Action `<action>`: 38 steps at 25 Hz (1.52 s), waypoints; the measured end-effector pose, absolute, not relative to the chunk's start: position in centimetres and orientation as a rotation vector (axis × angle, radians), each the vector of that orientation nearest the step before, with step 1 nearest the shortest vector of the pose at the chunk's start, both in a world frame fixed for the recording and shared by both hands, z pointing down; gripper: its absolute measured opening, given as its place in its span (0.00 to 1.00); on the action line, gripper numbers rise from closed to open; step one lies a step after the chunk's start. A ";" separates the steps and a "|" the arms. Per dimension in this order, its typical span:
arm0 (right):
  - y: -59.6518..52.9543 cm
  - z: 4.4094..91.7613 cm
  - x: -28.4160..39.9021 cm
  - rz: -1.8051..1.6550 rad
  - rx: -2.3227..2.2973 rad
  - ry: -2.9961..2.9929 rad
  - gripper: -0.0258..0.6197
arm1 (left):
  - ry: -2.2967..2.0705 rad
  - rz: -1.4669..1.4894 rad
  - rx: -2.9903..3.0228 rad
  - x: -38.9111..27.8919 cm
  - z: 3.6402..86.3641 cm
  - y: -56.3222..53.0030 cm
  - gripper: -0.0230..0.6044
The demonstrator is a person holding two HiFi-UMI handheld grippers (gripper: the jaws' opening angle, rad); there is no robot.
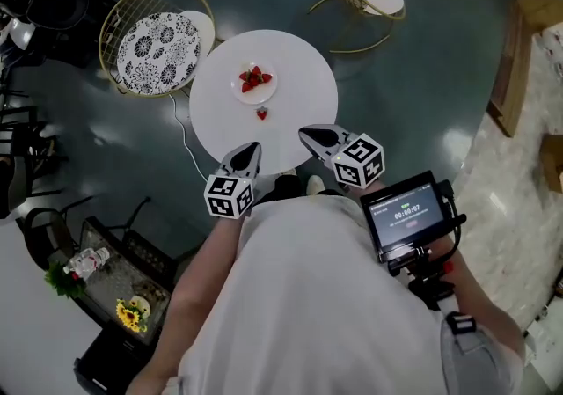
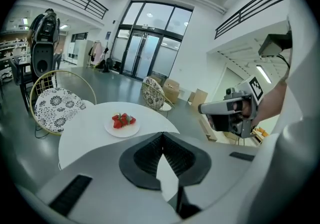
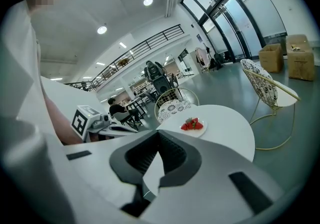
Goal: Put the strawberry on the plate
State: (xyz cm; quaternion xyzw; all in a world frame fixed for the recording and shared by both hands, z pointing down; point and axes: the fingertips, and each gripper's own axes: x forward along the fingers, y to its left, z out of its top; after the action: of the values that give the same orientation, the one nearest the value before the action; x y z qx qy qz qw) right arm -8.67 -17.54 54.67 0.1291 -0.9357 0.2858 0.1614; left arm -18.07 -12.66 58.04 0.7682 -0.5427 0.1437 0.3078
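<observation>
Two closed, empty tools, the left gripper (image 1: 251, 152) and right gripper (image 1: 310, 134), hover at the near edge of the round white desk (image 1: 303, 90), apparently poised for the lone strawberry (image 1: 261, 113) lying just beside the plate (image 1: 238, 93) that holds other berries (image 1: 255, 79).

dark glossy floor (image 1: 422, 76), gold wire chairs (image 1: 157, 52), tall glass doors (image 2: 150, 56)
</observation>
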 end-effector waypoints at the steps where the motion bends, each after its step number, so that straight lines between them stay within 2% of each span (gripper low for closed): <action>1: -18.0 55.0 -9.2 0.819 0.372 -2.668 0.05 | -1.429 0.382 2.029 -18.5 58.5 -13.2 0.05; 20: -18.8 53.4 -9.0 0.872 0.448 -2.599 0.05 | -1.286 0.458 2.006 -18.1 59.7 -14.7 0.05; 38: -19.6 58.3 -9.7 1.065 0.557 -2.556 0.05 | -1.197 0.620 1.932 -18.4 68.1 -16.4 0.05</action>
State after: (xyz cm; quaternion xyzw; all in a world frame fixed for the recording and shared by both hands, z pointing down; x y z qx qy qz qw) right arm -9.71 -19.61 58.27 0.1946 -0.8937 0.3723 0.1579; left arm -18.41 -16.37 68.13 0.7576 -0.4695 0.2431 0.3827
